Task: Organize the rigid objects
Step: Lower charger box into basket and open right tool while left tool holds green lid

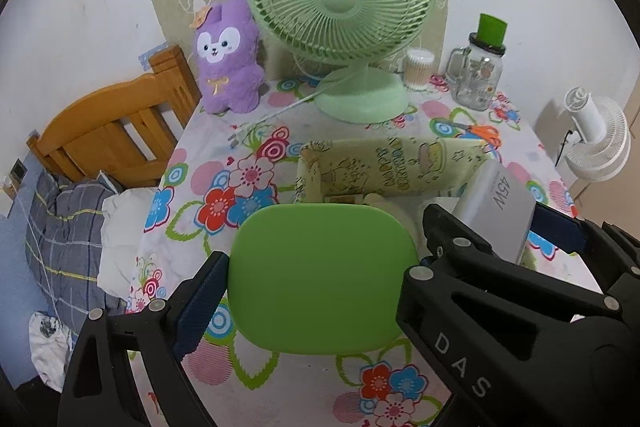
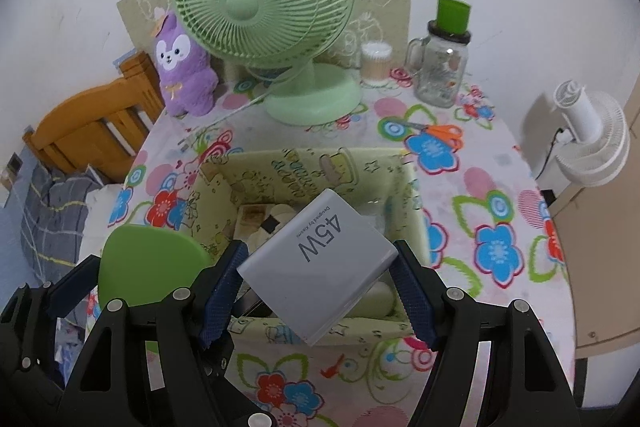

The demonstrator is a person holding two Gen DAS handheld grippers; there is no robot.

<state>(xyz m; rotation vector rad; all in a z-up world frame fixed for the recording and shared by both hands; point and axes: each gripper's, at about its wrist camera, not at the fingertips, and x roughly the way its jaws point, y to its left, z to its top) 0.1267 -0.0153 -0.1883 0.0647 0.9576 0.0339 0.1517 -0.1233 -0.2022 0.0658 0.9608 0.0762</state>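
Observation:
My left gripper (image 1: 316, 291) is shut on a flat green rounded-square case (image 1: 320, 279), held over the floral tablecloth just in front of a yellow-green fabric storage box (image 1: 384, 163). To its right, the right gripper (image 1: 504, 227) carries a white box marked 45W (image 1: 496, 203). In the right wrist view, my right gripper (image 2: 320, 291) is shut on that white 45W box (image 2: 320, 263), tilted above the open fabric box (image 2: 304, 167), which holds several small items. The green case (image 2: 148, 259) in the left gripper (image 2: 148, 275) shows at the left.
A green desk fan (image 1: 340, 7), a purple plush toy (image 1: 228, 55), a cotton-swab tub (image 1: 418, 69) and a glass jar with a green cup on top (image 1: 480, 75) stand along the back. Orange scissors (image 1: 480, 133) lie behind the box. A wooden bed frame (image 1: 112, 131) sits to the left, a white fan (image 1: 596, 139) to the right.

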